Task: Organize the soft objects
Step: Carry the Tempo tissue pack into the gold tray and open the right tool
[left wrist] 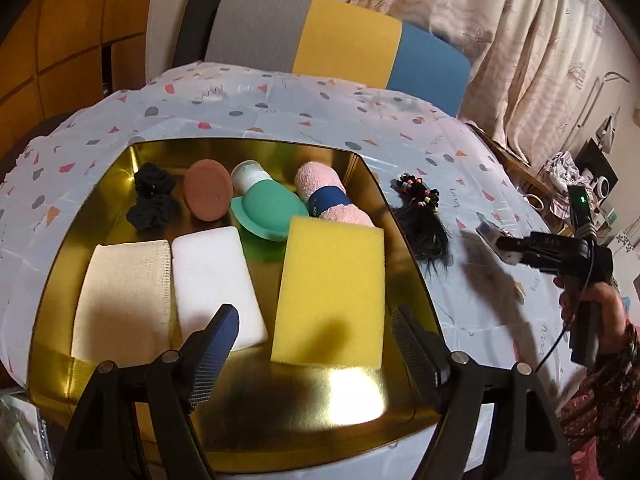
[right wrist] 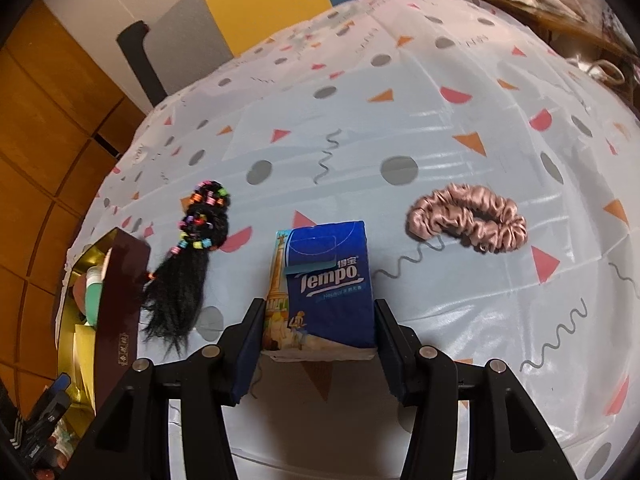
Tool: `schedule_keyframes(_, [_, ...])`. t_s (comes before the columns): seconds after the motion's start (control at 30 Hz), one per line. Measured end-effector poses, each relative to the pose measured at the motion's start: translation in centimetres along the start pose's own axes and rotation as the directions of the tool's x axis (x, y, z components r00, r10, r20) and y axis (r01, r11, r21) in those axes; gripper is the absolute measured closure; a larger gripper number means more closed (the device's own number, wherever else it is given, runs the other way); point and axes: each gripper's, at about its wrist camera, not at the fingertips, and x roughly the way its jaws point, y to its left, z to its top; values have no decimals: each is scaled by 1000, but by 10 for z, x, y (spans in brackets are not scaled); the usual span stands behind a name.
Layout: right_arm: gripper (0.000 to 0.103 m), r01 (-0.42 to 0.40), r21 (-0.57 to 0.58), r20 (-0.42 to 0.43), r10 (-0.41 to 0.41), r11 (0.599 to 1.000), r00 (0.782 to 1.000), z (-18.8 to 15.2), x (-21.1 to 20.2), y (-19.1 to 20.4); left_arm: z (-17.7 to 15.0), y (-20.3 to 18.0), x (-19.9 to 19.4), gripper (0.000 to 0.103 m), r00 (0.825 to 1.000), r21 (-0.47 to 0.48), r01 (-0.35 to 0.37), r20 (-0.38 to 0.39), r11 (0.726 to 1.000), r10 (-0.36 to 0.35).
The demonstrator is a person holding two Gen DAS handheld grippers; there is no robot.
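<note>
My left gripper hangs open above the near half of the gold tray. The yellow sponge lies flat in the tray just ahead of its fingers, untouched. Beside the sponge lie a white sponge and a beige cloth. My right gripper is shut on a blue Tempo tissue pack, its pads pressing both sides. The left wrist view shows that pack held over the tablecloth to the right of the tray.
The tray's back row holds black scrunchies, a brown round pad, a green silicone piece and a pink rolled towel. A black hairpiece with coloured beads and a pink satin scrunchie lie on the patterned tablecloth.
</note>
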Motion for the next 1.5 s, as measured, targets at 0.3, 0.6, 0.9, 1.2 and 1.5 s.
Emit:
schedule_keyframes(0.3, [50, -112, -51, 70, 115, 992, 991, -10, -17, 24, -9, 2, -13, 24, 999, 49, 40, 12, 998, -41])
schedule_keyframes(0.6, [50, -222, -196, 53, 237, 955, 970, -40, -36, 98, -7, 22, -22, 24, 999, -29, 44, 32, 999, -43])
schedule_keyframes(0.9, [50, -347, -366, -65, 349, 863, 935, -75, -29, 203, -12, 57, -38, 24, 998, -80, -12, 58, 997, 17])
schedule_keyframes(1.2, [50, -388, -556, -205, 331, 735, 921, -118, -9, 286, -8, 114, -61, 24, 985, -227, -89, 124, 970, 119])
schedule_keyframes(1.5, [50, -402, -645, -312, 257, 650, 915, -143, 27, 324, -8, 138, -70, 24, 981, -316, -81, 144, 945, 132])
